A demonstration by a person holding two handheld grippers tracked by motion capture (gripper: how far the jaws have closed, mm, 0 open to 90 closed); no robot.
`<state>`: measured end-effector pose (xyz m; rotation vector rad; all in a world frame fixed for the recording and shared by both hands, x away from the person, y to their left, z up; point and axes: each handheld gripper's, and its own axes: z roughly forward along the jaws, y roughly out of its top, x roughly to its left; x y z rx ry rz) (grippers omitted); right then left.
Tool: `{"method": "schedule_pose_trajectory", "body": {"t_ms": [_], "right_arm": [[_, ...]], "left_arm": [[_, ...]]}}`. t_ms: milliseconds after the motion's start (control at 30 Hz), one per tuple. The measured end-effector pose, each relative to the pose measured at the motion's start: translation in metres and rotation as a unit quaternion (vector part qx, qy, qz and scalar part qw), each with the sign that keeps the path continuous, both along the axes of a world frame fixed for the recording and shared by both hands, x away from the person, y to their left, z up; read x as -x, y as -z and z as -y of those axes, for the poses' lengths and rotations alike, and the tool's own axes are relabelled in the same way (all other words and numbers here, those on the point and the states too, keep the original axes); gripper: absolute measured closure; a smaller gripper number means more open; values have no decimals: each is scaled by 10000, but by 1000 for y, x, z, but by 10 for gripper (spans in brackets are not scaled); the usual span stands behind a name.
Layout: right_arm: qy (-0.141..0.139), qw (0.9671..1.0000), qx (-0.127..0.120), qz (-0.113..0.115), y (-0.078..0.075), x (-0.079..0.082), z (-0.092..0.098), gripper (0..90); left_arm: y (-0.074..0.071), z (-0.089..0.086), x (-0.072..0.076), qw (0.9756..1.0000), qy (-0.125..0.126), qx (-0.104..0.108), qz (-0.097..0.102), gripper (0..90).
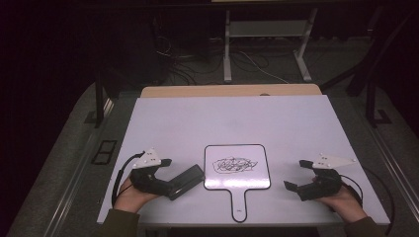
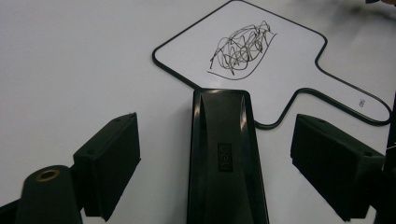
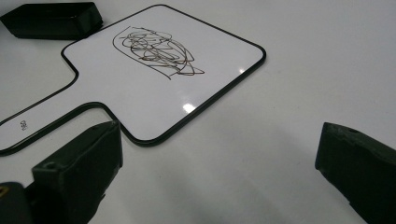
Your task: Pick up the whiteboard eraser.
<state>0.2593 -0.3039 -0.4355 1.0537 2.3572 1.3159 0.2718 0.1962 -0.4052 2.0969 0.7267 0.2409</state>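
Eraser (image 2: 226, 158) between left tool (image 2: 215, 163) jaws, pads apart from it, near tabletop (image 1: 296, 123) front-left corner, touching whiteboard (image 1: 237, 167) edge; right tool (image 1: 298, 174) open.

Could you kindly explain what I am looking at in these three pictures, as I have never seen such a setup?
A person sits at a white table with a hand-held two-jaw tool in each hand: the left gripper and the right gripper. One picture looks down from above; the other two come from cameras riding on each gripper. On the table lies a small handled whiteboard with a black scribble. A black eraser lies between the left gripper's open jaws, not yet pinched. The right gripper is open and empty.
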Motion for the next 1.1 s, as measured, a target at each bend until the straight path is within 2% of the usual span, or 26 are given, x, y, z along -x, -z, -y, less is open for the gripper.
{"method": "schedule_pose_trajectory", "body": {"t_ms": [233,500,667,700,767,800,1100], "right_arm": [[-24,10000,7,-23,1,-1,-1,0],[-46,10000,11,-29,1,-1,-2,0],[-61,10000,19,-28,2,-1,-2,0],[-66,10000,22,-25,2,-1,-2,0],[-67,10000,22,-25,2,-1,-2,0],[-65,10000,19,-28,2,-1,-2,0],[-69,10000,13,-43,3,-1,-3,0]], "left_arm": [[5,7,-2,9996,145,-194,-125,192],[9,13,-3,9991,194,-301,-213,225],[12,19,-4,9983,228,-451,-295,244],[13,21,-5,9976,249,-566,-318,247],[14,22,-6,9973,245,-607,-325,252],[15,24,-7,9965,223,-725,-352,252],[20,33,-10,9935,294,-976,-513,266]]}}
